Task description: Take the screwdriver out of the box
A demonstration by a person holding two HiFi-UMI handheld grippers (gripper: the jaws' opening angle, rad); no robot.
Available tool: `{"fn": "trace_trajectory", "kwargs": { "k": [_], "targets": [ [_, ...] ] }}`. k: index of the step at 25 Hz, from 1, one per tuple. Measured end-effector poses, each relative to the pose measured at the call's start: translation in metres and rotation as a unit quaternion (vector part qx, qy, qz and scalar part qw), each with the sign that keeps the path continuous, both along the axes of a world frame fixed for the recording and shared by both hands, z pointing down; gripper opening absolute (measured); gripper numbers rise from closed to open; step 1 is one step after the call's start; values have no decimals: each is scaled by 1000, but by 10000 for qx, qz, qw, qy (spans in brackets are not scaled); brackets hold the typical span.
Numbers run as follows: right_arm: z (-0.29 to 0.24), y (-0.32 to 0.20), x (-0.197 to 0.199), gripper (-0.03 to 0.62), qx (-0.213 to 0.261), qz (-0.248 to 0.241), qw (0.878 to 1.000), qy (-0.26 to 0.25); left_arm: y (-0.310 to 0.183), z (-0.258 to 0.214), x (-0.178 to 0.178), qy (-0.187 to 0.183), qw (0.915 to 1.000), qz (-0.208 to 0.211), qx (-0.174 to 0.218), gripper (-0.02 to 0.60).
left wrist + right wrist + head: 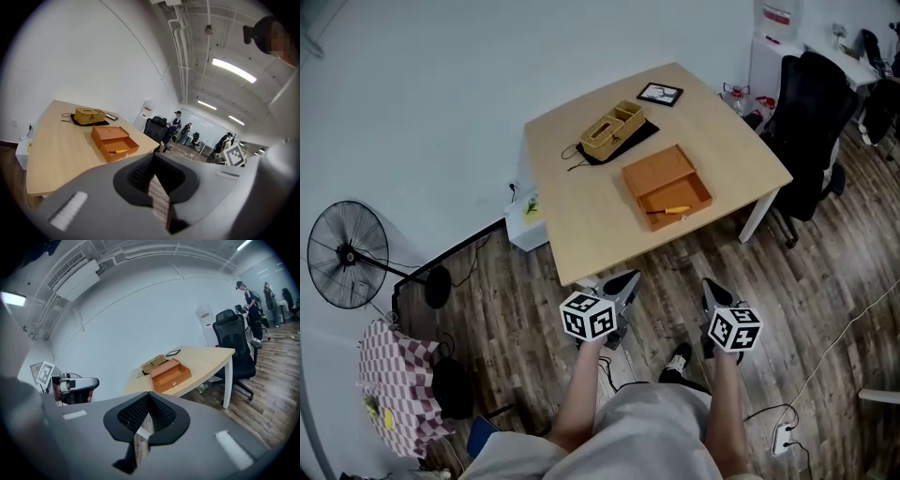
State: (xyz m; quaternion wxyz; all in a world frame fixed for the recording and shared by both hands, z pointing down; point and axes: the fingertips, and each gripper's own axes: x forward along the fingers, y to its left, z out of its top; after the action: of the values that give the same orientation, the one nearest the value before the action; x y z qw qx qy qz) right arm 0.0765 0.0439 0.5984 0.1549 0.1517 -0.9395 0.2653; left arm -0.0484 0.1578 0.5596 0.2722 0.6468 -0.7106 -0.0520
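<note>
The left gripper and right gripper are matt grey plastic with ribbed black inner faces. Ahead of them, the pale square table top looks like smooth matt wood. On it, the flat orange box is matt. Beyond it, the tan rectangular basket is rough woven wicker. Beneath the grippers, the dark plank floor shows wood grain.

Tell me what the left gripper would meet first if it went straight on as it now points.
Most likely the near edge of the table, ahead of the left gripper. If it clears the top, the open orange box comes next. Depth is unclear.
</note>
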Motion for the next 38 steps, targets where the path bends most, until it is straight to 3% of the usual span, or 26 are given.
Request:
{"fn": "trace_trajectory", "kwargs": {
  "k": [4, 10, 18, 23, 27, 34, 38],
  "targets": [
    [0, -17, -7, 0, 193, -10, 9998, 13, -15, 2, -19, 17, 10000, -11, 30, 54],
    [0, -32, -17, 0, 260, 27, 9996, -60, -23, 7, -44, 260, 9988, -385, 136, 54],
    [13, -46, -54, 0, 212, 29, 9997, -118, -40, 20, -74, 121, 9996, -236, -57, 54],
    [-4, -77, -95, 0, 393, -84, 9992, -90, -88, 12, -109, -208, 9996, 105, -147, 54],
    [-23, -115, -120, 0, 590, 178, 9979, -217, -136, 0, -133, -624, 9972, 351, -201, 54],
    [-21, -162, -149, 0, 515, 484, 9975, -51, -203, -12, -169, -702, 9941, 823, -42, 54],
    [-17, -177, -156, 0, 477, 675, 9966, 57, -236, -2, -188, -947, 9836, 1502, -313, 54]
  ]
}}
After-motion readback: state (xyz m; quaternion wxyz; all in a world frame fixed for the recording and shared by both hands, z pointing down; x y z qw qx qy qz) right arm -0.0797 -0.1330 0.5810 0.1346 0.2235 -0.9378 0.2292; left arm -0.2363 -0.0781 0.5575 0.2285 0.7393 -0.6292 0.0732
